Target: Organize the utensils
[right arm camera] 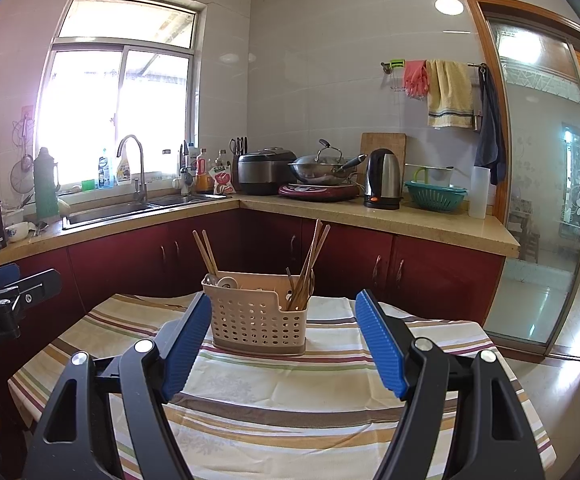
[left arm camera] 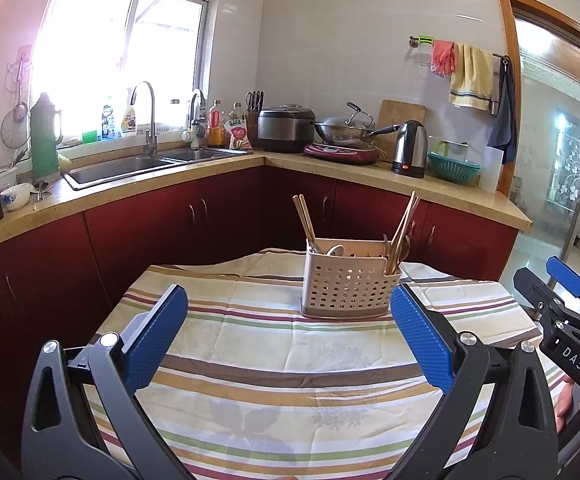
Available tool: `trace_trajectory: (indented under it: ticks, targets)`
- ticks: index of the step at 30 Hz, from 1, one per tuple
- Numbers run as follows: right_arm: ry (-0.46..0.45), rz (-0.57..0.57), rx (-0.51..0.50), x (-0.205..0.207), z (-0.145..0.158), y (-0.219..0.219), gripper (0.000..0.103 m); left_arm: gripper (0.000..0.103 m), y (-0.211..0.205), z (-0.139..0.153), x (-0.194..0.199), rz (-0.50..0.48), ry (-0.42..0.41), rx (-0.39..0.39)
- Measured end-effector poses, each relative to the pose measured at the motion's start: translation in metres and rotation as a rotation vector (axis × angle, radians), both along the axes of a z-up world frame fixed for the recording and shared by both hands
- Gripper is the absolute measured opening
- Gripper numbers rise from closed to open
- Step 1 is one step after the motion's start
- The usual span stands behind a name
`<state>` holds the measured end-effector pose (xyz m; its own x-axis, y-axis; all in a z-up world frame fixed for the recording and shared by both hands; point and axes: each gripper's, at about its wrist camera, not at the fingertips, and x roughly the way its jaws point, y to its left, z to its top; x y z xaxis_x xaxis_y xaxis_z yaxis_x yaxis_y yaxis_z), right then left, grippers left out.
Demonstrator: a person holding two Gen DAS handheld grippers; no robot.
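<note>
Right wrist: beige perforated utensil caddy (right arm camera: 254, 316) upright, chopsticks (right arm camera: 310, 264) leaning.

Utensil holder (left arm camera: 346, 288) on the striped tablecloth (left arm camera: 249, 360)

The beige plastic holder, its front wall full of round holes, stands upright near the table's far edge. Wooden chopsticks (left arm camera: 305, 218) lean out of its left compartment beside a white spoon (left arm camera: 334, 250); more chopsticks (left arm camera: 402, 228) and dark metal utensils, too small to tell apart, lean in the right one.
</note>
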<state>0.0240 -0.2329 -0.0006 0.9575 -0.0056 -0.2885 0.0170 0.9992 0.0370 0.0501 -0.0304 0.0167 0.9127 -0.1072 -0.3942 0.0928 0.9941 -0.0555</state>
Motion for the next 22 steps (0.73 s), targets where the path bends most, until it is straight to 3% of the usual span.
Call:
trace_trajectory:
  ticks: [10, 18, 22]
  targets:
    - [0.002, 0.000, 0.002, 0.000, 0.000, -0.001, 0.072, 0.099, 0.001, -0.002, 0.001, 0.009, -0.015, 0.000]
    - [0.019, -0.008, 0.002, 0.004, -0.005, -0.006, 0.073, 0.099, -0.003, -0.007, 0.006, 0.034, -0.050, 0.045]
    - [0.045, -0.028, 0.001, 0.014, -0.015, -0.013, 0.075, 0.099, 0.003, -0.019, 0.026, 0.044, 0.006, 0.043]
